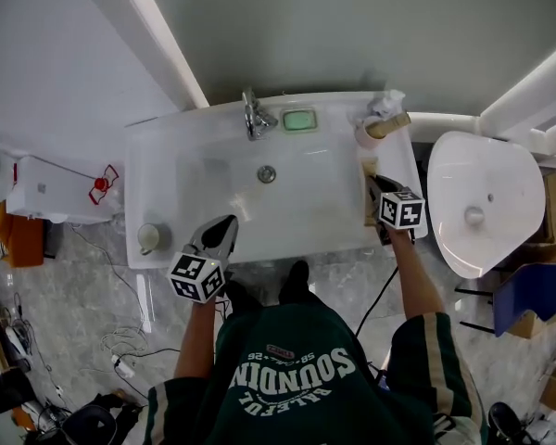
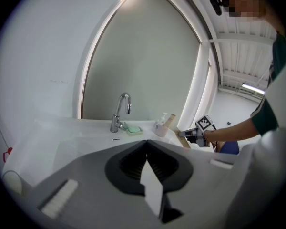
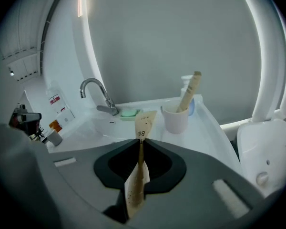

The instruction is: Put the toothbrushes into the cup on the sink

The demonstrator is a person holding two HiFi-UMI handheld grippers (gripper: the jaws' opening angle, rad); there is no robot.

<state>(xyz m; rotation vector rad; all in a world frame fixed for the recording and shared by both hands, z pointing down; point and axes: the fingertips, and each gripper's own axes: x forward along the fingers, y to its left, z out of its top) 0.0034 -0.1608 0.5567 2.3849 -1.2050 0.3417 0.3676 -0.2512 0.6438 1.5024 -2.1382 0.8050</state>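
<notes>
My right gripper (image 3: pixel 140 144) is shut on a toothbrush in a tan paper box (image 3: pixel 144 125), which stands on edge between the pads and sticks out past the tips. In the head view this gripper (image 1: pixel 375 185) hangs over the sink's right ledge with the boxed toothbrush (image 1: pixel 367 167) pointing toward the cup. The pale cup (image 3: pixel 175 118) (image 1: pixel 366 135) stands at the back right corner of the sink, with another boxed toothbrush (image 3: pixel 190 89) (image 1: pixel 389 125) leaning in it. My left gripper (image 1: pixel 224 225) (image 2: pixel 146 144) hovers at the sink's front edge, jaws together, nothing seen held.
The white sink (image 1: pixel 167 137) has a chrome faucet (image 1: pixel 256 117) and a green soap (image 1: pixel 298 120) at the back. A small round container (image 1: pixel 149 237) sits on the front left corner. A white toilet (image 1: pixel 482 207) stands to the right. Clutter lies on the floor at left.
</notes>
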